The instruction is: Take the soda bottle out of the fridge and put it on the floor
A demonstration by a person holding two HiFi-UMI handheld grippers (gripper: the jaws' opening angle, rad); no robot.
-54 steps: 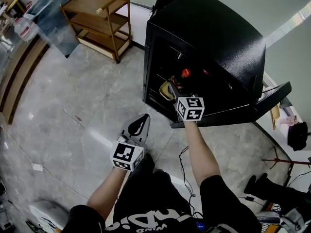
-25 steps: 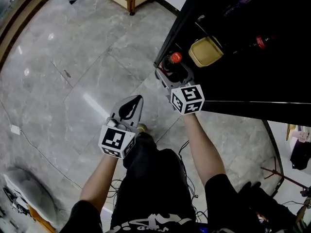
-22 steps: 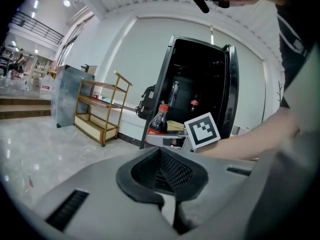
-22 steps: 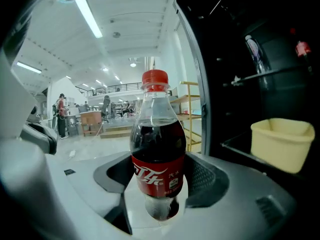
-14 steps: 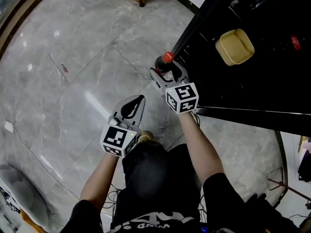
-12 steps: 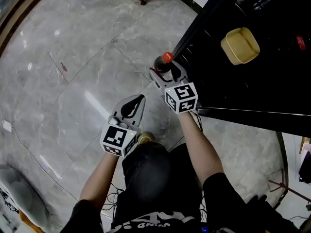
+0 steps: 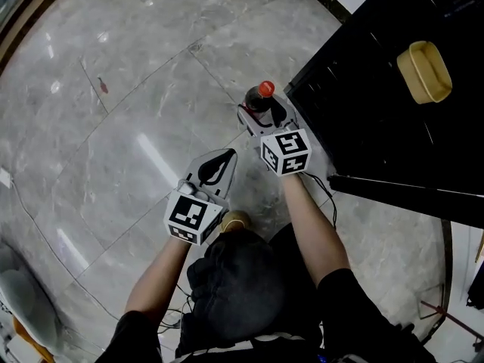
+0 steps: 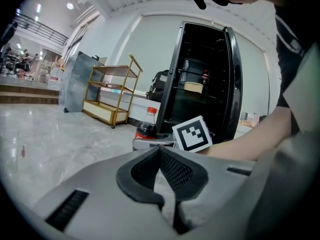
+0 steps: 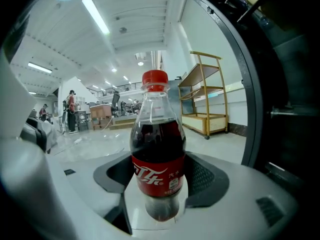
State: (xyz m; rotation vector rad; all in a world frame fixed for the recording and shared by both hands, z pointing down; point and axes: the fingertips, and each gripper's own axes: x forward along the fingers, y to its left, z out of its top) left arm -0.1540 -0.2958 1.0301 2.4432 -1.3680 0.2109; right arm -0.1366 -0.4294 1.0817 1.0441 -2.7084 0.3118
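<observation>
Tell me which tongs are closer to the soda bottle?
Right. The right tongs are clamped around the soda bottle; the left tongs hang shut and empty, apart from it, nearer the person.

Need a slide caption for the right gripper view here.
The right claw grips an upright, red-capped soda bottle just outside the open black fridge.

The soda bottle (image 9: 157,134) wears a red label (image 9: 156,176) with white brush-style Chinese Coca-Cola lettering. Two small white characters at the label's right are too small to read with certainty.
</observation>
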